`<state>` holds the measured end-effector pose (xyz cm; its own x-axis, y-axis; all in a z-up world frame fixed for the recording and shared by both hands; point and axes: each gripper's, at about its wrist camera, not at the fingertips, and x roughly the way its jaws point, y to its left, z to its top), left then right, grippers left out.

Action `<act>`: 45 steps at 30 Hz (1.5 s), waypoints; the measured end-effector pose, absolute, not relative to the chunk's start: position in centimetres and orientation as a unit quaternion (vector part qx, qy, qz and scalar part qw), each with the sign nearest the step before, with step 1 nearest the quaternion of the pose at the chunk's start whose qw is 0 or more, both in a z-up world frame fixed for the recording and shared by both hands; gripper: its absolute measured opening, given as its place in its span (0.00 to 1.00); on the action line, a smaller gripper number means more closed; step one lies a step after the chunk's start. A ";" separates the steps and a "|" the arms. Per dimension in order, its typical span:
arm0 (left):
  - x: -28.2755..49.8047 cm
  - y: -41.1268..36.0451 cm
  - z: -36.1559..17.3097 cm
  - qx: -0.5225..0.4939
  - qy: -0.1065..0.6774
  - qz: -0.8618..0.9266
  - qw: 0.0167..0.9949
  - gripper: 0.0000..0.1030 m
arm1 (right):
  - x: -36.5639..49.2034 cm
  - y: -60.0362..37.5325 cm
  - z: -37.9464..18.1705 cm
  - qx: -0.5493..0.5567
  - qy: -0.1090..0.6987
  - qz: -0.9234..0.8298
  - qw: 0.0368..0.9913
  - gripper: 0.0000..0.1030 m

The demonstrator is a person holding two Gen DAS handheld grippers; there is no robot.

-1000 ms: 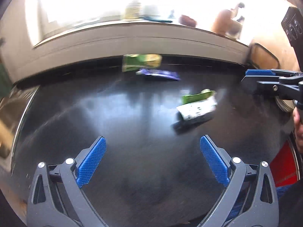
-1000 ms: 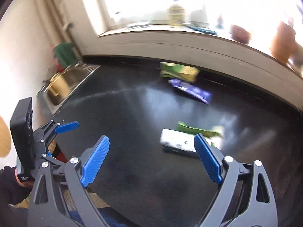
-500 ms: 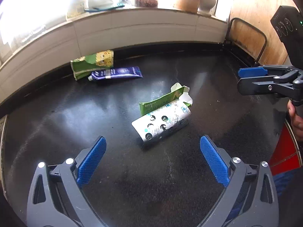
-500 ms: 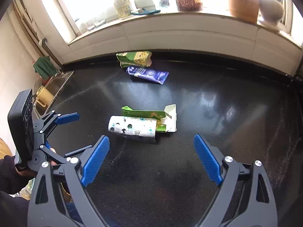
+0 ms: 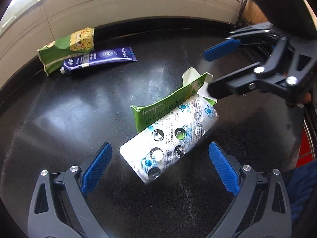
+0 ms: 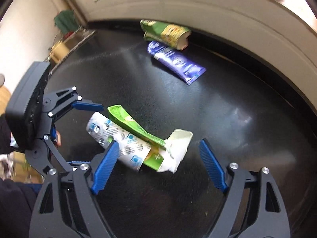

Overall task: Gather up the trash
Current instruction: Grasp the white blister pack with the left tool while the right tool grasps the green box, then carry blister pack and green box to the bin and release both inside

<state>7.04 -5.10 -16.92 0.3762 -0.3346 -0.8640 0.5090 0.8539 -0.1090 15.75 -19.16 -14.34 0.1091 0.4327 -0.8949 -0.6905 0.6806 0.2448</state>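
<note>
Both claws (image 5: 158, 162) lower, counter edge (image 5: 138, 26) clear.

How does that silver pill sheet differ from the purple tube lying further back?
The pill sheet is silvery white with round, mostly burst blisters; the purple tube is dark purple with pale print. The pill sheet leans against an opened green carton near both grippers; the purple tube lies flat beside a green-and-yellow packet close to the wall. The sheet is curled, the tube flattened. Both rest on the black counter, ungrasped.
</note>
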 end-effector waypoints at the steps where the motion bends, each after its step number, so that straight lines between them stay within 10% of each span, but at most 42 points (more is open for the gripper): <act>1: 7.3 -5.1 -17.2 0.086 0.501 -0.258 0.822 0.90 | 16.1 -18.7 -14.9 -0.130 0.549 0.391 0.727 0.75; 6: 7.9 -5.5 -17.6 0.086 0.512 -0.273 0.810 0.77 | 17.7 -17.5 -16.8 -0.158 0.561 0.436 0.686 0.62; 8: 8.1 -5.7 -17.3 0.080 0.517 -0.280 0.805 0.61 | 18.1 -17.6 -16.6 -0.145 0.570 0.457 0.667 0.33; 16: 7.4 -5.0 -16.5 0.064 0.534 -0.291 0.791 0.30 | 17.5 -19.4 -15.5 -0.131 0.570 0.469 0.662 0.03; 25: 4.9 -6.0 -13.4 0.074 0.505 -0.311 0.802 0.00 | 16.7 -23.7 -11.9 -0.032 0.545 0.386 0.744 0.03; 45: -0.6 -3.3 -10.1 0.038 0.475 -0.189 0.858 0.00 | 10.3 -23.7 -9.8 0.031 0.517 0.311 0.797 0.03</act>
<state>-0.64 -3.28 -10.07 0.4769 -0.2884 -0.8303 0.3615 0.9254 -0.1137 10.35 -23.65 -9.76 0.2715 0.5277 -0.8048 -0.4641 0.8044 0.3709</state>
